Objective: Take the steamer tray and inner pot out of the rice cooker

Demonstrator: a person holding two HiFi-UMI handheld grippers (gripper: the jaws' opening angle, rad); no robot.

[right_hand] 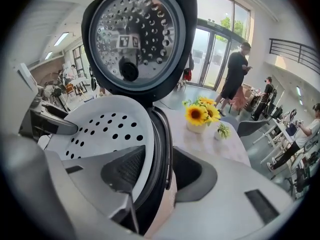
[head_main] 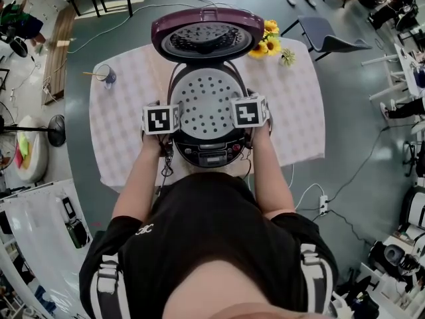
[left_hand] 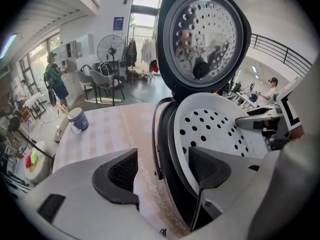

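Two sets: left tongs (left_hand: 162, 159) and right tongs (right_hand: 159, 154), both apart astride opposite rims of the steamer tray (head_main: 207, 102), seated in the rice cooker (head_main: 209, 153) midway along the tabletop's (head_main: 126, 111) near edge; probably light, stiff, slick plastic, best pinched at its rim.

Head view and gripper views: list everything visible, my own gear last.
Rice cooker: one, purple lid raised, dark body, table centre.
Steamer tray: one, white, perforated, in the cooker's mouth.
Sunflowers: one yellow bunch, table's far edge, right of lid.
Cup: one, blue and white, table's far left.
Table: one, pale checked cloth.
Chair: one, grey, beyond the table.
Left tongs: one, grey, black pads, straddling cooker's left rim.
Right tongs: one, grey, black pads, straddling right rim.
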